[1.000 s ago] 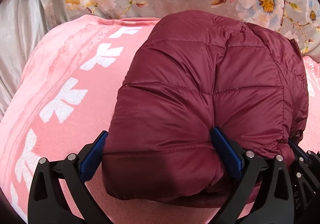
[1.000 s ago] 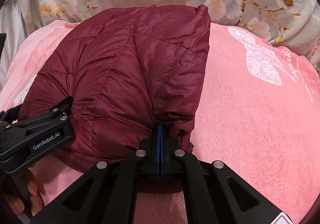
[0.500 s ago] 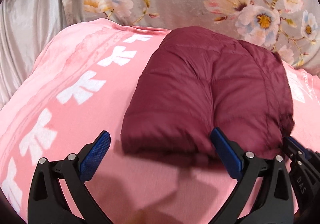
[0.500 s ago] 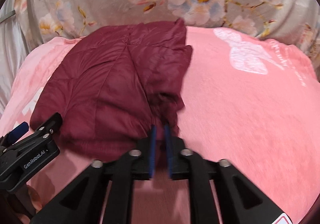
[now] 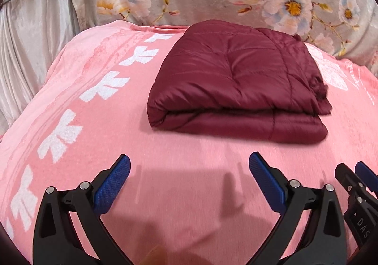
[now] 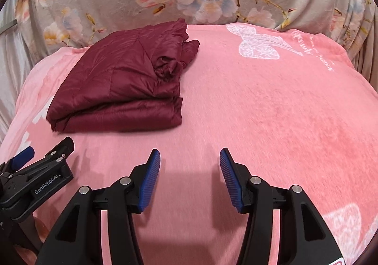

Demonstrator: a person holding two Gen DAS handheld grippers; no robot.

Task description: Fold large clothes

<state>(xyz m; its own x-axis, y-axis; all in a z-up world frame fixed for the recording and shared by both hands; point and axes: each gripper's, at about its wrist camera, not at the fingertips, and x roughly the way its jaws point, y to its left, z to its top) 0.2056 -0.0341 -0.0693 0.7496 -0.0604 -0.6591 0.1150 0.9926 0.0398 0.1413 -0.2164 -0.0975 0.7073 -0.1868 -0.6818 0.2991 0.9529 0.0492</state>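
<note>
Jacket [image 5: 236,80] lies folded on the blanket [image 6: 271,111]; left gripper [image 5: 189,180] gapes empty, right gripper [image 6: 190,170] opening, empty — maybe tidy that rumpled corner next

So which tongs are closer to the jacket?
Left, narrowly: the left tongs sit open straight in front of the jacket, at its folded edge; the right tongs, opening and empty, sit off its near right corner, mostly facing bare blanket.
</note>
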